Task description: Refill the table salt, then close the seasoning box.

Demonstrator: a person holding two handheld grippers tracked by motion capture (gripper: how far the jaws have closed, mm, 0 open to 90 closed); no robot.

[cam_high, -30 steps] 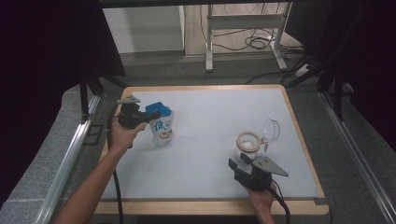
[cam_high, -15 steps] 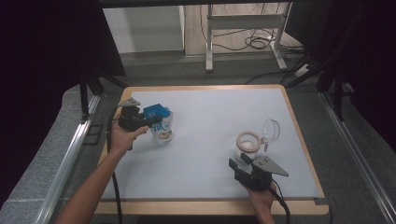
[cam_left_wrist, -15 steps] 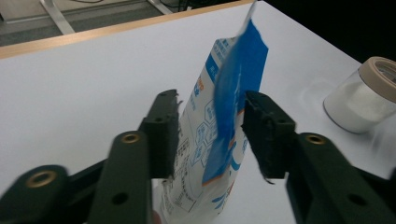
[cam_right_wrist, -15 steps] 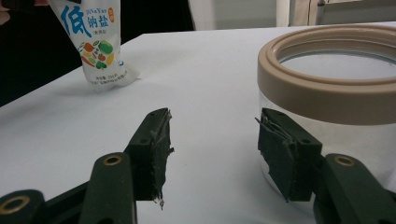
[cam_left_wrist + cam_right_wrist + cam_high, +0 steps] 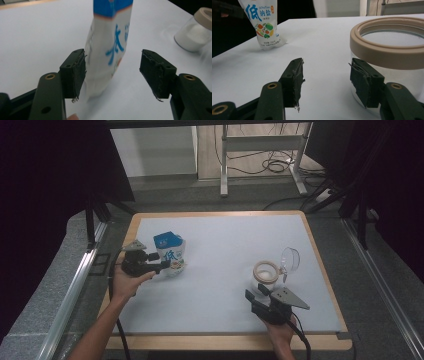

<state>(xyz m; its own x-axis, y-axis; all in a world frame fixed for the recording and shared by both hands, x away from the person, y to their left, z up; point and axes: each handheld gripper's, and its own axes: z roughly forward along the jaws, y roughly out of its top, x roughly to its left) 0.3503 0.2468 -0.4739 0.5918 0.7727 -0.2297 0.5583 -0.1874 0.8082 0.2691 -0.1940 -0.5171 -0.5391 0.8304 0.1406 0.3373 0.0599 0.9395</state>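
Observation:
A white salt bag (image 5: 170, 254) with a blue top and blue lettering stands upright on the white table (image 5: 220, 240) at the left. My left gripper (image 5: 162, 265) is level with its lower part. Its jaws have just been opening, and the salt bag (image 5: 110, 47) stands between them, close to one pad and clear of the other. The left gripper (image 5: 112, 72) is open. My right gripper (image 5: 255, 292) rests open near the front right, with nothing between its jaws. Just beyond the right gripper (image 5: 325, 80) is an open glass jar (image 5: 392, 50) with a tan rim.
The jar (image 5: 265, 272) holds white powder, and a clear lid (image 5: 291, 259) hangs at its right side. A wooden border (image 5: 320, 265) frames the table. The salt bag (image 5: 263, 22) stands far off across the white surface.
The left gripper came down and toward the front with the salt bag, then opened and let it go. The bag now stands on the table. The right gripper has not moved.

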